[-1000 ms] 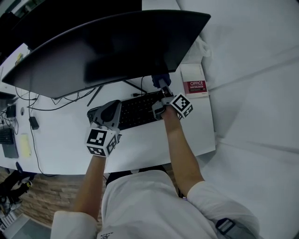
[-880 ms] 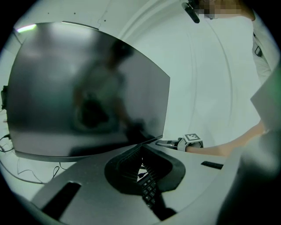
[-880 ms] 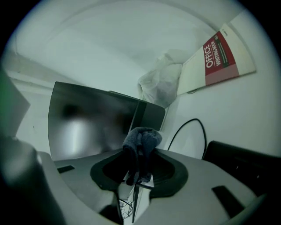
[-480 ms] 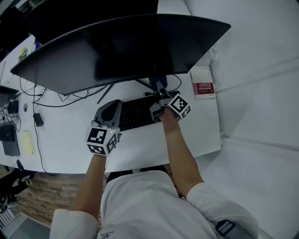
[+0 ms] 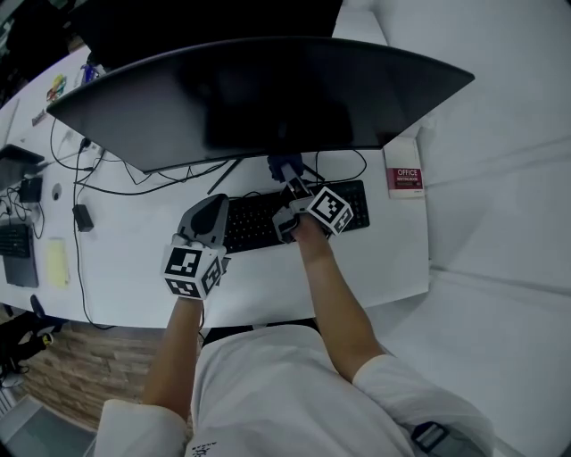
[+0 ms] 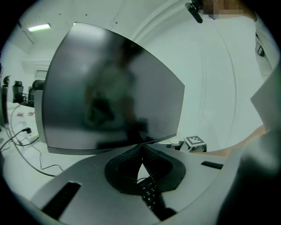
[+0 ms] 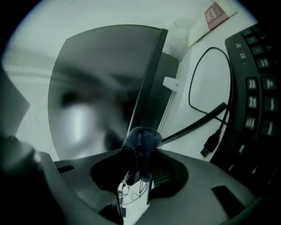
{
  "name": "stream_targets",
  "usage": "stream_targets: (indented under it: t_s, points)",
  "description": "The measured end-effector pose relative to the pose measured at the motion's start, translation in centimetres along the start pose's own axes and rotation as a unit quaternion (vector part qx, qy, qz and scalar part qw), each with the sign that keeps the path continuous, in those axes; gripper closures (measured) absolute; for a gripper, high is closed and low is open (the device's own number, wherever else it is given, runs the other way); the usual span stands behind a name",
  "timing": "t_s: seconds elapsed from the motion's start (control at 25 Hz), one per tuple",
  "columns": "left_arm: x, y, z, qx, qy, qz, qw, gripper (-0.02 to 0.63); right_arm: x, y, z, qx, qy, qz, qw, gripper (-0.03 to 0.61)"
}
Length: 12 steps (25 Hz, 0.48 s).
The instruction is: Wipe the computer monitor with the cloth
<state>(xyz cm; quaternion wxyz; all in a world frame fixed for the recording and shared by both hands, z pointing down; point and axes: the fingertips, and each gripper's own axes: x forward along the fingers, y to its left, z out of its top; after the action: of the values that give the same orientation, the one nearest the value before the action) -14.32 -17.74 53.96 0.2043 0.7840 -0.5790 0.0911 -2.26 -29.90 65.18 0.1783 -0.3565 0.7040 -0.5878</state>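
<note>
Right gripper (image 5: 287, 181) clamped on a dark blue cloth (image 5: 284, 166); in the right gripper view the cloth (image 7: 139, 143) is bunched up and sticks out past the jaw tips of the gripper (image 7: 139, 166). The cloth sits just under the lower edge of the curved monitor (image 5: 268, 89), near its middle; contact with the screen cannot be told. The screen is dark and off in all views (image 6: 109, 88) (image 7: 96, 88). Left gripper (image 5: 212, 200) jaws are closed, tips meeting with nothing between them (image 6: 141, 148); it hovers over the left part of the black keyboard (image 5: 254, 223), apart from the monitor and pointing at it. Keyboard keys (image 7: 259, 96) lie to the right of the right gripper; a black USB plug and cable (image 7: 211, 144) are on the desk beside them. The white desk (image 5: 134, 277) carries everything; loose black cables (image 5: 134, 186) run under the monitor on the left side. A red and white booklet (image 5: 406, 178) marked OFFICE lies at the desk's right end, near the monitor's right corner (image 7: 217, 11). A yellow item (image 5: 57, 263) is at the far left of the desk.
</note>
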Motion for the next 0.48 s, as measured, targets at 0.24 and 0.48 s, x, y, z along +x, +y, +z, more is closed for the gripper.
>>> stream_targets:
  t_s: [0.24, 0.48]
  points:
    - [-2.3, 3.3, -0.5, -0.012, -0.004, 0.017, 0.9998, 0.603, 2.2, 1.6, -4.5, -0.005, 0.027, 0.004, 1.0, 0.442]
    - [-4.8, 6.6, -0.9, -0.02, -0.008, 0.033, 0.9992, 0.603, 4.8, 3.2, -9.6, -0.004, 0.056, 0.013, 0.998, 0.442]
